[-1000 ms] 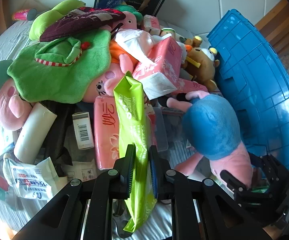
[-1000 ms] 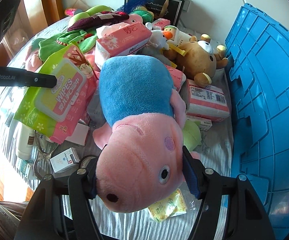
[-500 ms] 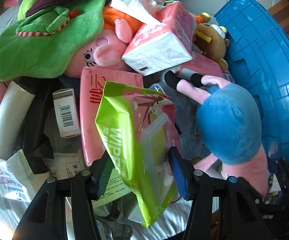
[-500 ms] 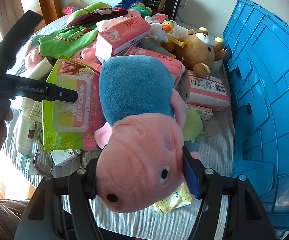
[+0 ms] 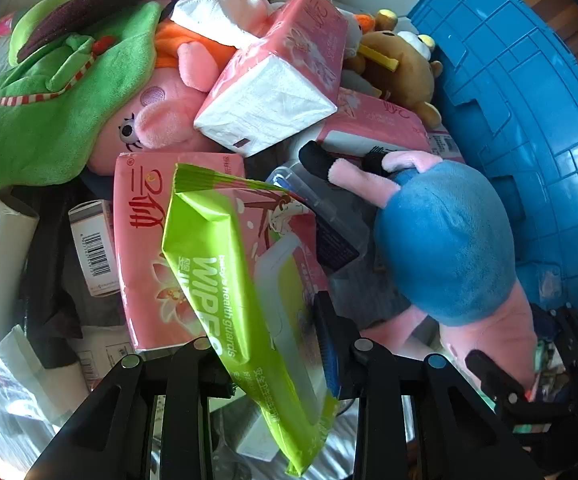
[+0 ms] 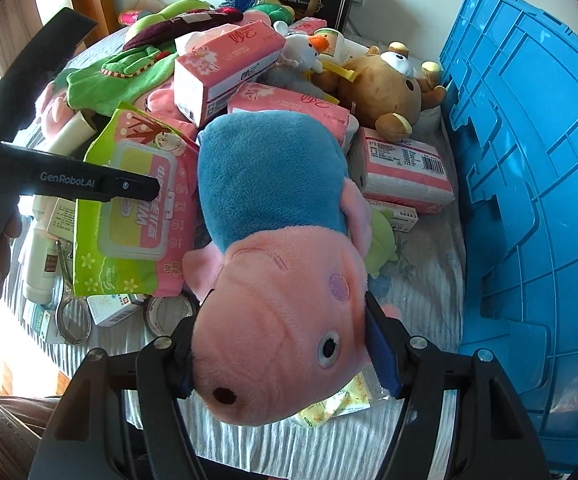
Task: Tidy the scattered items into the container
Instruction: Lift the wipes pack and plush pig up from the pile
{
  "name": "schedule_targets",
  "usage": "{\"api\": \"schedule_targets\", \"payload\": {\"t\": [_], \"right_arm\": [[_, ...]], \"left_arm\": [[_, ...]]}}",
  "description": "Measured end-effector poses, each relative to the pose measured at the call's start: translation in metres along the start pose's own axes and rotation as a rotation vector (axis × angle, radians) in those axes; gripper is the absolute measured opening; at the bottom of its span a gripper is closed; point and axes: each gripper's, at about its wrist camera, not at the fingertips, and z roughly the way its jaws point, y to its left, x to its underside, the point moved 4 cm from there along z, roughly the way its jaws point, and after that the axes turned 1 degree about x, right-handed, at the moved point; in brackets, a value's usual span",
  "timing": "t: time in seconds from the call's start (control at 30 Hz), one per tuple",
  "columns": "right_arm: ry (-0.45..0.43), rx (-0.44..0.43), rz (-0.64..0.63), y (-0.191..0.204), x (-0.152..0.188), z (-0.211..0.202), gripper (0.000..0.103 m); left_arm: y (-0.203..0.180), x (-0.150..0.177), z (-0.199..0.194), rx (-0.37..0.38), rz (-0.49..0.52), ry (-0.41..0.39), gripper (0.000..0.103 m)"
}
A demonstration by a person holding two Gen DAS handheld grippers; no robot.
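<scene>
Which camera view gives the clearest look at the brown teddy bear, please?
The right wrist view: the brown teddy bear shows whole, lying beside the blue crate. In the left wrist view the bear is small at the top, partly hidden behind pink tissue packs.

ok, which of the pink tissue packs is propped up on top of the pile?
The tissue pack tilted across the top of the heap, beside the green plush. The other pink packs lie flat and lower, near the blue crate.

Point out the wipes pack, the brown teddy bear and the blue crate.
wipes pack (image 5: 225, 280): left wrist view, green printed side.
brown teddy bear (image 6: 381, 84): right wrist view, its belly.
blue crate (image 6: 529, 160): right wrist view, ribbed outer wall.
</scene>
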Motion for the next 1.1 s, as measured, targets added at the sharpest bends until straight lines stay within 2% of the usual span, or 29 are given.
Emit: {"api": "schedule_targets", "payload": {"t": [0.23,0.43,0.63,0.9,1.1], "right_arm": [[-0.024,0.014,-0.005,0.001,-0.009,-0.008,0.065],[-0.04,0.028,-0.001,0.008,-0.014,-0.017,0.065],[-0.077,0.05,0.03,0.013,-0.019,-0.039,0.065],[-0.101,0.091,0.065,0.01,-0.021,-0.065,0.065],[-0.133,0.088,0.074,0.002,-0.025,-0.081,0.065]], "left_arm": [[0.009,0.007,-0.026,0.014,-0.025,-0.036,0.026],[0.014,0.008,-0.049,-0.004,-0.008,-0.07,0.026],[0.019,0.005,-0.076,0.013,0.002,-0.108,0.026],[0.012,0.002,-0.1,0.022,0.023,-0.138,0.026],[-0.001,0.0,-0.12,0.003,0.05,-0.177,0.026]]}}
